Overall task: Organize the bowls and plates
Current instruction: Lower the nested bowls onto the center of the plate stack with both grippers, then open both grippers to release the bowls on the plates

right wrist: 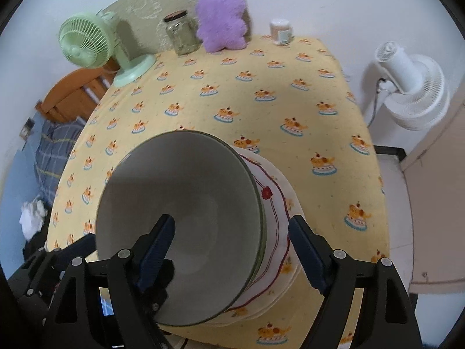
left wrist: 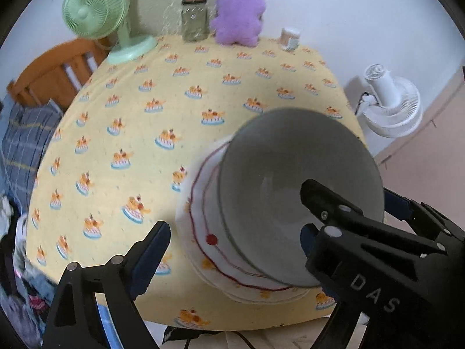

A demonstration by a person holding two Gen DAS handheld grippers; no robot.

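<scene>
A grey bowl (left wrist: 290, 160) (right wrist: 189, 189) sits on a stack of white plates (left wrist: 203, 218) (right wrist: 276, 212) with red wavy lines and a red flower, near the front edge of the yellow tablecloth (left wrist: 130, 133). My left gripper (left wrist: 234, 226) is open wide. Its left finger is outside the plates and its right finger is over the bowl's inside, and no pad presses on anything. My right gripper (right wrist: 231, 218) is open too, with one finger above the bowl's hollow and the other outside, over the plates' edge. One of its fingers (left wrist: 328, 203) shows in the left wrist view.
Along the table's back edge stand a green fan (left wrist: 96, 8), a glass jar (left wrist: 194, 20), a purple plush toy (left wrist: 238, 14) and a small cup (left wrist: 289, 37). A white fan (left wrist: 389, 104) stands on the floor to the right and a wooden chair (left wrist: 58, 69) to the left.
</scene>
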